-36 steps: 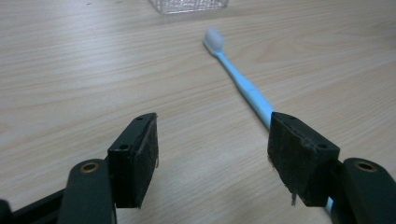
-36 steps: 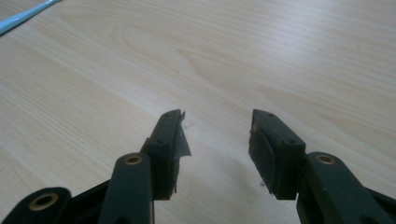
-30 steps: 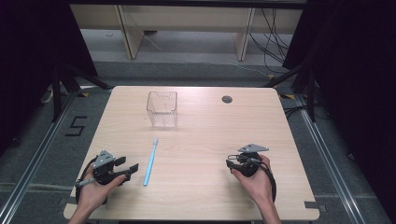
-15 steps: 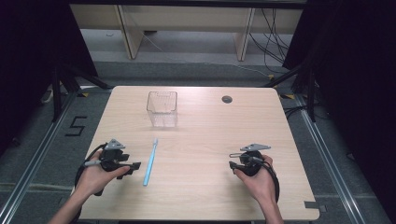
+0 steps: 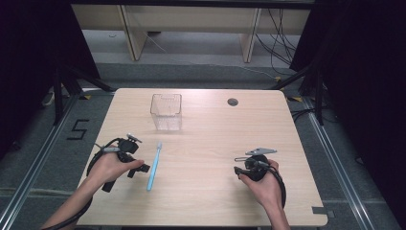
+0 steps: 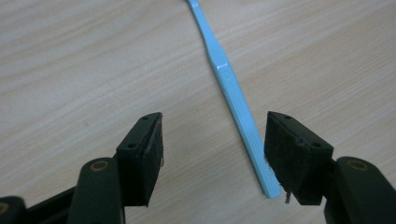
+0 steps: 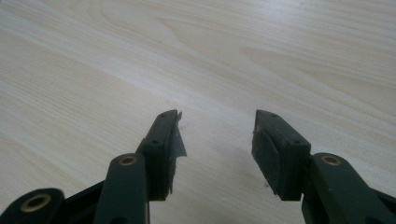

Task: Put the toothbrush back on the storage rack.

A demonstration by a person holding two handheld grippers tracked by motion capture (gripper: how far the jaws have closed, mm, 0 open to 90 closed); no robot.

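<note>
We bring our left gripper [image 5: 140, 168] up beside the light-blue toothbrush [image 5: 153, 166] lying flat on the table [image 5: 210, 143], its jaws apart, having just narrowed slightly, the handle end between them but untouched. Next we need to centre and clamp. Our right gripper [image 5: 238, 171] rests open-jawed, holding nothing.

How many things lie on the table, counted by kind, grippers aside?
Toothbrush, light blue: 1
Clear container: 1
Total: 2
</note>
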